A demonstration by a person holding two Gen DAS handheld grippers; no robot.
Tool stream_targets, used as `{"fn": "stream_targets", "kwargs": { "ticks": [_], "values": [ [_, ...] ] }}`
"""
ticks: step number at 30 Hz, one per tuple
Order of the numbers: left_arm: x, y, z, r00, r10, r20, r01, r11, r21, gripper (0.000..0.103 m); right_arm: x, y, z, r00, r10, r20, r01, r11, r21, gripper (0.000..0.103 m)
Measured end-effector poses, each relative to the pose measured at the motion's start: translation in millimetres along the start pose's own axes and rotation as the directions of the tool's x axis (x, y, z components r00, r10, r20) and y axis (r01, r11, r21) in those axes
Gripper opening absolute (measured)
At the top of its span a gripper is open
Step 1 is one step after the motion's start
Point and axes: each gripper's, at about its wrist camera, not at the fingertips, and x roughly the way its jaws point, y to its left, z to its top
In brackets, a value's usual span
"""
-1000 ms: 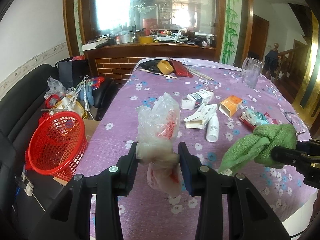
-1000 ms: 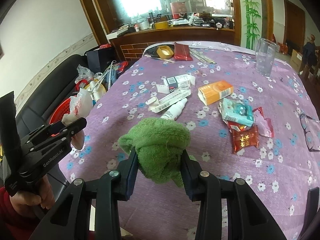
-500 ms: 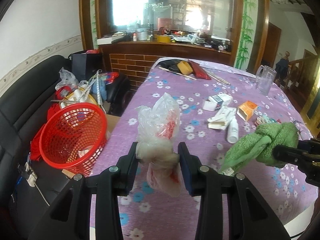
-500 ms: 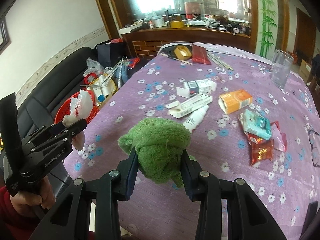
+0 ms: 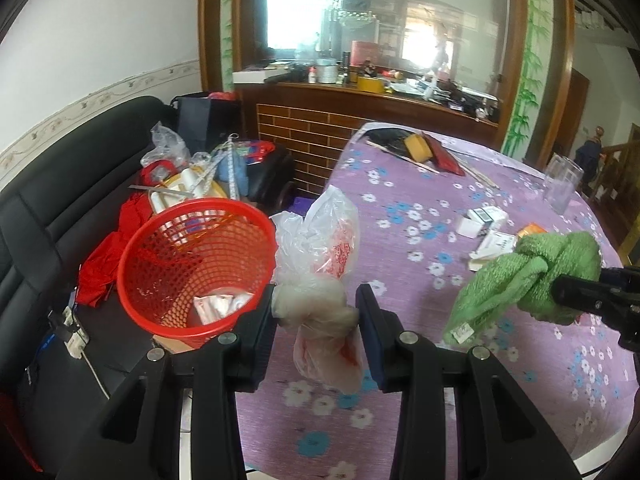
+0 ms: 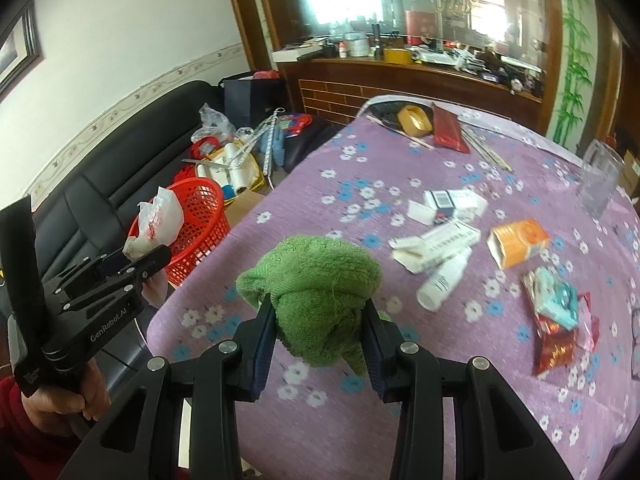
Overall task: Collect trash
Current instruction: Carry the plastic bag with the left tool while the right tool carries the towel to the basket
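Purple floral tablecloth (image 6: 400, 152) w/ scattered boxes, black sofa (image 5: 60, 184) alongside

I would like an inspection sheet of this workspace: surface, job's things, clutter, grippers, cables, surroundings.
Surface: table under purple flowered cloth.
Job's things: plastic bag; green towel; red basket beside the table, some trash inside.
Clutter: boxes, white bottle, orange carton, snack packets, tape roll, glass.
Grippers: left gripper jaws hold the bag; right gripper jaws hold the towel.
Cables: nothing seen.
Surroundings: black sofa, wooden counter.
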Motion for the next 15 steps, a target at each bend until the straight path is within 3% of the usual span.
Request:
{"fn": "stream_targets", "kwargs": {
  "ticks": [15],
  "values": [
    [9.3,70.9,11.3,0.998,0.068,0.009,-0.067,0.994,-0.090,0.038,37.3,63.2,42.6,0.999,0.047,-0.009,-0.047,0.995,-0.093,0.043]
  ]
}}
